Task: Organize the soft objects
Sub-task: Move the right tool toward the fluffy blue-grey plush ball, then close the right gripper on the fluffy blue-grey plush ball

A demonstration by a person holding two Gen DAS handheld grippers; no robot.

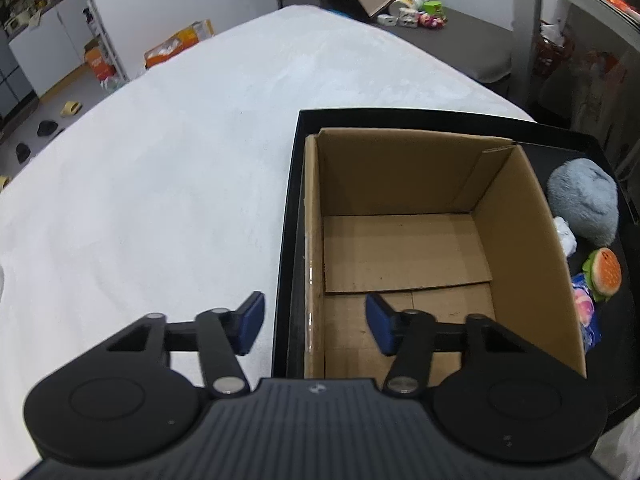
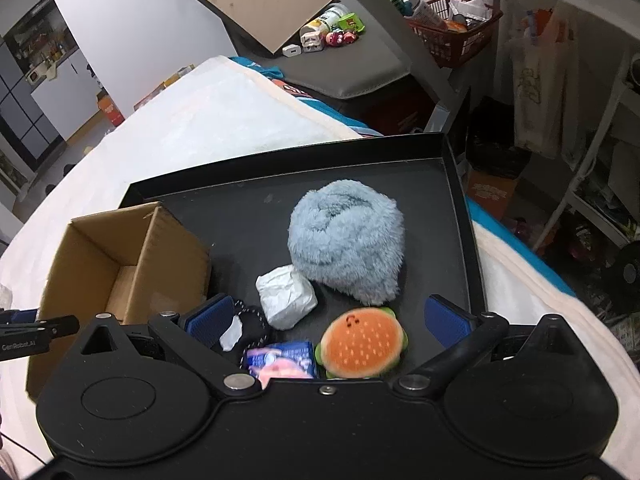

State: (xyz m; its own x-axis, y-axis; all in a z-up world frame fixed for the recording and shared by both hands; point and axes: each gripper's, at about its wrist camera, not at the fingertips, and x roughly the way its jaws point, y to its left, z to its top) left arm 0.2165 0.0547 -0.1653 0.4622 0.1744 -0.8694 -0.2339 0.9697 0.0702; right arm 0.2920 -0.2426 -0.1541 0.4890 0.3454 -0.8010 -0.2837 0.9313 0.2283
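Left gripper [image 1: 314, 326] jaws part-way apart, straddling the near-left wall of the open brown cardboard box [image 1: 400, 248]: left blue pad outside over the rim of the shallow black tray [image 1: 294, 208], right pad inside the box; pads don't press on the wall, nothing gripped. Box interior bare, just loose bottom flaps, ahead of the right pad. Box sits in the tray's left part; tray sits on a white fleecy cover [image 1: 160, 160] that spreads left of and beyond the left pad. Right gripper [image 2: 330, 322] jaws wide apart, holding nothing, hanging over the tray's right part. Between its pads, nearest: orange burger-shaped plush with green edge [image 2: 362, 348], and left of it a blue-pink printed soft packet [image 2: 280, 360]. Just by the left pad: small black pouch with dotted cord and a white tag [image 2: 250, 332]. Just ahead, between the pads: crumpled white paper-like bundle [image 2: 286, 296], touching the big pale-blue fluffy round plush [image 2: 346, 240] beyond it. Box is left of the left pad in this view. Past the tray: grey padded bench with small toys [image 2: 332, 36], red plastic basket [image 2: 452, 32].
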